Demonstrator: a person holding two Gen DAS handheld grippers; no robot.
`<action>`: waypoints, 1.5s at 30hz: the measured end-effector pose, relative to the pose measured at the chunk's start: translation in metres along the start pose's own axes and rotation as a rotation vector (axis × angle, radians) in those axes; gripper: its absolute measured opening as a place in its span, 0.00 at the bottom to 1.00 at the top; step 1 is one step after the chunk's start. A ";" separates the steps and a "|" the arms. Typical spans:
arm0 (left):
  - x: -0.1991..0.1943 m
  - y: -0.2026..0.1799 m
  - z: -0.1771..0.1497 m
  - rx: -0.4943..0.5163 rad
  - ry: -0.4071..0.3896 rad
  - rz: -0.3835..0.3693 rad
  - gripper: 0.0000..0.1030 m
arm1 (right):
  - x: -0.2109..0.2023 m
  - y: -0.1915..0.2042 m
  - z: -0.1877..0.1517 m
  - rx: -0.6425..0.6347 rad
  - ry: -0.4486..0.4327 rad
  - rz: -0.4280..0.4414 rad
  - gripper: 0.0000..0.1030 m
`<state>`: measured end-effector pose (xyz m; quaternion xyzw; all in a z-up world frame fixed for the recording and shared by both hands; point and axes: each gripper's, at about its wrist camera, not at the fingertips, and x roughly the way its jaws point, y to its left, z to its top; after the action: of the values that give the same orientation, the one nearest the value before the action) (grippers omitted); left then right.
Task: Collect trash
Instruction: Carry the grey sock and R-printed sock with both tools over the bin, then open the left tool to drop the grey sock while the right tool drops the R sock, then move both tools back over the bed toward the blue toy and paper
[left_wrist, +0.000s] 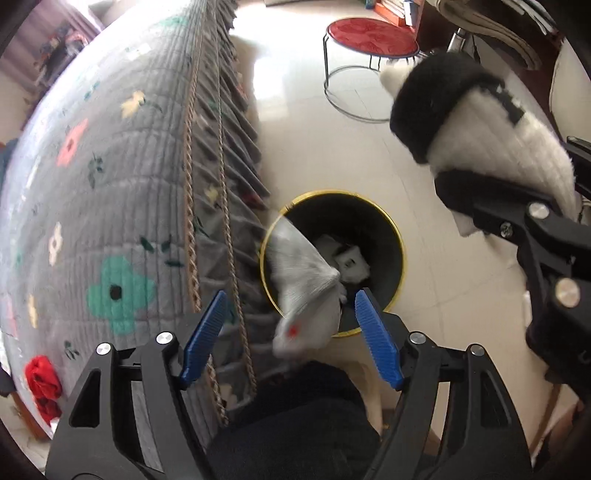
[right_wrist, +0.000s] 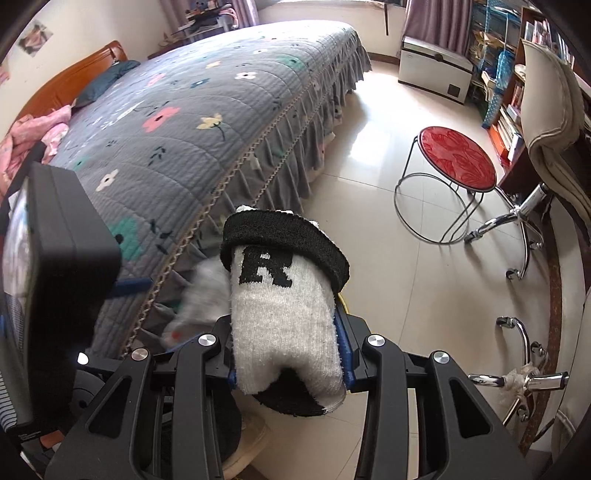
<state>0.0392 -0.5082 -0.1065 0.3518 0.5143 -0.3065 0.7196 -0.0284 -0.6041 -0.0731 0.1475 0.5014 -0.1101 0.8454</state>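
Left wrist: left tongs (left_wrist: 291, 339) gape — sock (left_wrist: 306, 291) overhangs bin (left_wrist: 391, 225) rim.

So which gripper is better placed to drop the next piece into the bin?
Right. The right gripper is shut on the white sock, while the left gripper is open over the bin, its grey sock blurred between its fingers.

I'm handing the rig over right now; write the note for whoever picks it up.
Left hand-held gripper: open above the black bin beside the bed; a grey sock, blurred, lies at the bin's rim, not gripped.
Right hand-held gripper: shut on the white sock with black cuff and letter R, held up over the floor.
Done: some white items already lie in the bin.
Left: see the grey sock fully in, then bring the white sock over the bin and release. A red item on the bed may need checking.
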 end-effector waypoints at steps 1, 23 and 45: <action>0.000 -0.001 0.001 0.006 -0.002 0.005 0.69 | 0.003 -0.001 0.000 -0.003 0.007 0.001 0.35; -0.019 0.034 -0.019 -0.053 0.000 0.054 0.69 | 0.023 0.025 0.006 -0.068 0.040 -0.021 0.89; -0.051 0.085 -0.071 -0.168 -0.016 0.078 0.72 | 0.013 0.097 0.008 -0.198 0.048 0.006 0.88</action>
<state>0.0555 -0.3976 -0.0580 0.3077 0.5181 -0.2369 0.7621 0.0171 -0.5168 -0.0669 0.0674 0.5293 -0.0542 0.8440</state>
